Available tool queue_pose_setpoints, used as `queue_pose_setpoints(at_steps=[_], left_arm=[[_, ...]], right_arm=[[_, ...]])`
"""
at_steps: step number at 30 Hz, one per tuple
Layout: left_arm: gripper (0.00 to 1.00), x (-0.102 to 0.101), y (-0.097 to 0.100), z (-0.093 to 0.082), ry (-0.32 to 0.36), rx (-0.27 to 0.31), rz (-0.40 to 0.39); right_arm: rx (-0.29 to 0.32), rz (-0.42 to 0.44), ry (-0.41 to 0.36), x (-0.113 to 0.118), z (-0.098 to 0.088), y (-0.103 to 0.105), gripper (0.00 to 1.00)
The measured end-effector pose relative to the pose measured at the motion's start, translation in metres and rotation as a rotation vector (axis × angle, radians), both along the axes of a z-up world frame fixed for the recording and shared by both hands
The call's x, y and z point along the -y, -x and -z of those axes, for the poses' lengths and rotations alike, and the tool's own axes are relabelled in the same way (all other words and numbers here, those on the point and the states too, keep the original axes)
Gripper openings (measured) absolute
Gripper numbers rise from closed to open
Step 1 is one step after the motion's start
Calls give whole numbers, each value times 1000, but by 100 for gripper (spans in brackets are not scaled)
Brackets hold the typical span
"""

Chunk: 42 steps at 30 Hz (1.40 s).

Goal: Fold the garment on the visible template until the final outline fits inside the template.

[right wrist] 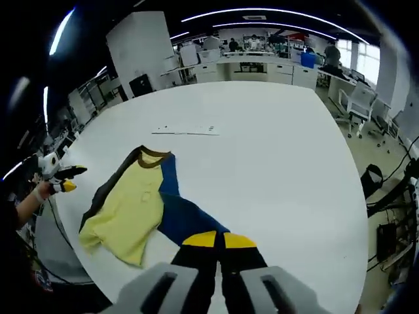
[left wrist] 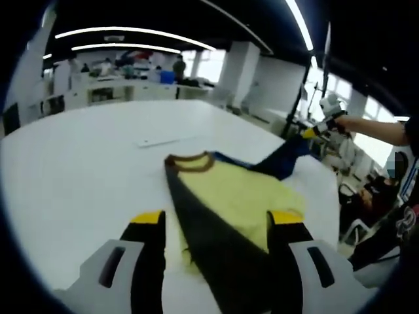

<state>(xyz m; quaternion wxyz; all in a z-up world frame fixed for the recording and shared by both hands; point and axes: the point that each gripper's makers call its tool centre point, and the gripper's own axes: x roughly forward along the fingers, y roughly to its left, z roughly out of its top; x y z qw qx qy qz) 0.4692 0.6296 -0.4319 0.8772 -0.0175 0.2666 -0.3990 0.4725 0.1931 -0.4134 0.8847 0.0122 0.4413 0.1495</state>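
On the white table (right wrist: 275, 150), our right gripper (right wrist: 219, 240) pinches the shirt's (right wrist: 141, 203) blue sleeve (right wrist: 186, 219); our left gripper (left wrist: 216, 219) hovers released over it.

The garment (right wrist: 141, 199) looks like soft matt cloth, lying on a smooth, faintly glossy white desk (right wrist: 275, 150).

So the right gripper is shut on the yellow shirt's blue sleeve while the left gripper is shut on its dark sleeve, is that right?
Not quite. The left gripper is open: the left gripper view shows its jaws spread apart on either side of the shirt's dark sleeve. The right gripper is shut on the blue sleeve, as the right gripper view shows.
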Motion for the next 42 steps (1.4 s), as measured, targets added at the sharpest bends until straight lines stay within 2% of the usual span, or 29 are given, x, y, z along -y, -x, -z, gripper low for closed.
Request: queue_pose_setpoints(at_steps=[7,12,20,24,25,30,42], left_arm=[[58,-7,-9,7,8,-15,-24],[58,-7,-12,10,19,-28,-37],[58,-11,-13,18,23,-46,-56],[58,-12,-9,23,16,-65,-58],[58,-13,-8,23,17,-66,-58],[58,-16,-8,25,16,-71,-71],[58,-17,-5,25,13,-77,-77]], right_arm=[[-93,68,36,33,27,-21,0],[-191,144,33,50,48,-22,0],[-315,174,61,65,78,-29,0],[-339,212,70,77,84,-32,0],[-346,212,70,71,84,-25,0],[-400,218,100,69,91,-10,0],[-387,191,107,61,91,-3,0]])
